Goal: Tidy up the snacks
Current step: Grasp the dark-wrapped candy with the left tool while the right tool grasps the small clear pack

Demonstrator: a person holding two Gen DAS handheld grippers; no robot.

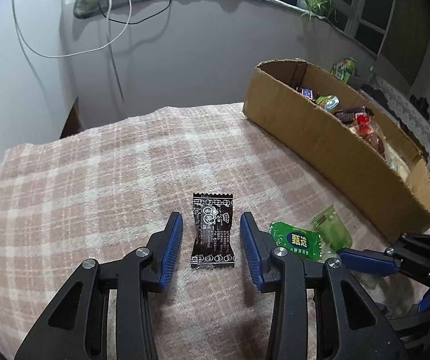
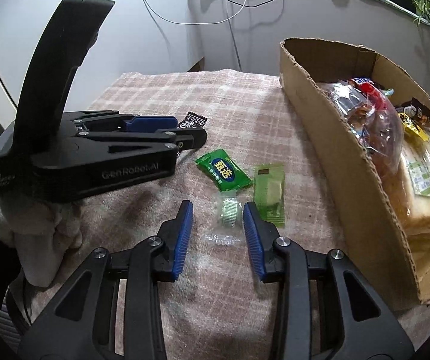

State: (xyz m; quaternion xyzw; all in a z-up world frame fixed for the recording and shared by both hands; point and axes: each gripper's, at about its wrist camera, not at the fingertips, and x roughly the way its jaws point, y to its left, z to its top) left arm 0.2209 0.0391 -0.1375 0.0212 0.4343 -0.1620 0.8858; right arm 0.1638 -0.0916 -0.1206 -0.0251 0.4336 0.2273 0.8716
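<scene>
Hiding black wrapper (image 2: 193, 121) (partly), left gripper (image 2: 185, 138)

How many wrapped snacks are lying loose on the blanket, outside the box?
4: a black packet between the left tongs, a bright green candy, a pale green packet, and a clear-wrapped sweet between the right tongs.

Only a couple of things are actually readable. The black body of the left gripper (image 2: 195, 133) has "GenRobot.AI" printed along its side, left of centre in the right wrist view. The bright green candy wrapper (image 2: 223, 170) has two yellow Chinese characters, "甄选", on a blue oval. The print on the black wrapper (image 1: 212, 231) is too small to read.
</scene>
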